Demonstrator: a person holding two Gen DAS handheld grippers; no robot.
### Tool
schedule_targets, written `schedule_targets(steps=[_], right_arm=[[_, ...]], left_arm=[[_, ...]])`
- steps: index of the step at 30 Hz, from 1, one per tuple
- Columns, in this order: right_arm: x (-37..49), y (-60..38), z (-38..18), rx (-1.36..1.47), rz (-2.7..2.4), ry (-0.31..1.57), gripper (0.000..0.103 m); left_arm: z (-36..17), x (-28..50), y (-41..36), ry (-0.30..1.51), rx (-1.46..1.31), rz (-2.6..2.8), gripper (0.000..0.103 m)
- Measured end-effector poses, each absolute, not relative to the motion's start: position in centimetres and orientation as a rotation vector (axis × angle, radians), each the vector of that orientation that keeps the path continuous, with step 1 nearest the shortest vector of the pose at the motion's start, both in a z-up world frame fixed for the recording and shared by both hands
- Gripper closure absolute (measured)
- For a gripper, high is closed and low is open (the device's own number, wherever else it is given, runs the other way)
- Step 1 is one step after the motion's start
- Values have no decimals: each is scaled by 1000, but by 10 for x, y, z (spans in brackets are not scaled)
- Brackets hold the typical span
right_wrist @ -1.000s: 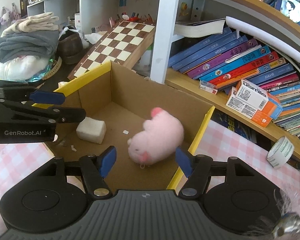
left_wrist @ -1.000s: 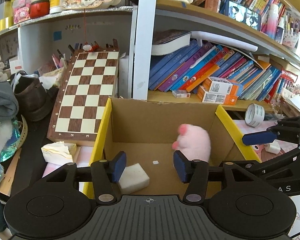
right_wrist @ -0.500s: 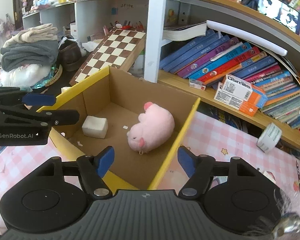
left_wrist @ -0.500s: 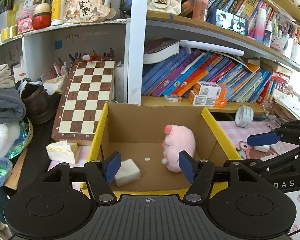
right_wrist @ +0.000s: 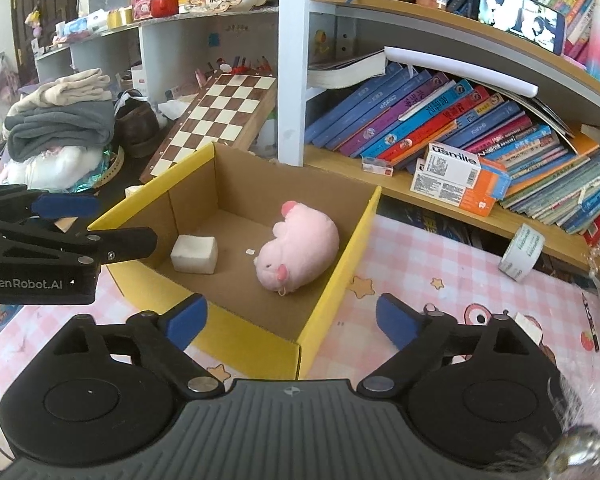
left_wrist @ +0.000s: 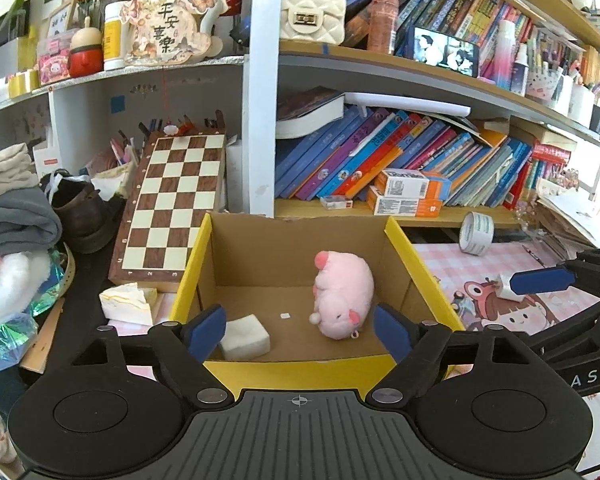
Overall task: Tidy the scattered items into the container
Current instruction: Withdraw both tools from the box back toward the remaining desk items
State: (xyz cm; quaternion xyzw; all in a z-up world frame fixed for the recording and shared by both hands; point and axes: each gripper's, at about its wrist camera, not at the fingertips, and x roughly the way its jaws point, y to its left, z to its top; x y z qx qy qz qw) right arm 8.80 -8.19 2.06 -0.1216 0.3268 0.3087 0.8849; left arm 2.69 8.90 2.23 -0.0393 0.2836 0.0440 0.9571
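A cardboard box with yellow rims (left_wrist: pixel 404 240) (right_wrist: pixel 340 264) stands on the pink checked table. Inside it lie a pink plush pig (left_wrist: pixel 342 294) (right_wrist: pixel 300 248) and a white sponge block (left_wrist: pixel 246 338) (right_wrist: pixel 194 254). My left gripper (left_wrist: pixel 300 330) hovers in front of the box's near wall, its jaws opening, with nothing between the pads. My right gripper (right_wrist: pixel 290 320) hangs over the box's near right corner, jaws opening too and holding nothing. Each gripper shows at the side of the other's view.
A roll of tape (left_wrist: pixel 476 234) (right_wrist: pixel 522 252) lies by the bookshelf at the right. A small white item (left_wrist: pixel 504 286) sits on the cartoon mat. A chessboard (left_wrist: pixel 172 204) leans left of the box, near a tissue pack (left_wrist: pixel 126 304) and folded clothes (right_wrist: pixel 60 120).
Both grippers have drawn back from inside the box and their jaws have spread wider. The pink pig, released, has settled on the box floor.
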Motion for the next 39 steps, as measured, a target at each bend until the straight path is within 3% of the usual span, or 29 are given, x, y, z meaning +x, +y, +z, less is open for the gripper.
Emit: schedule_targets(steps=[15,23,39], right_arm=[[70,-105,22,-210,597,669,0],[65,-122,19,-184,552,670,0],[46,-146,13,-177,524,669,0]], left_arm=[[29,12,73,583,-67,84,12],[29,9,64,600,-46,82,5],[26,-1,38,636,-14,87,4]])
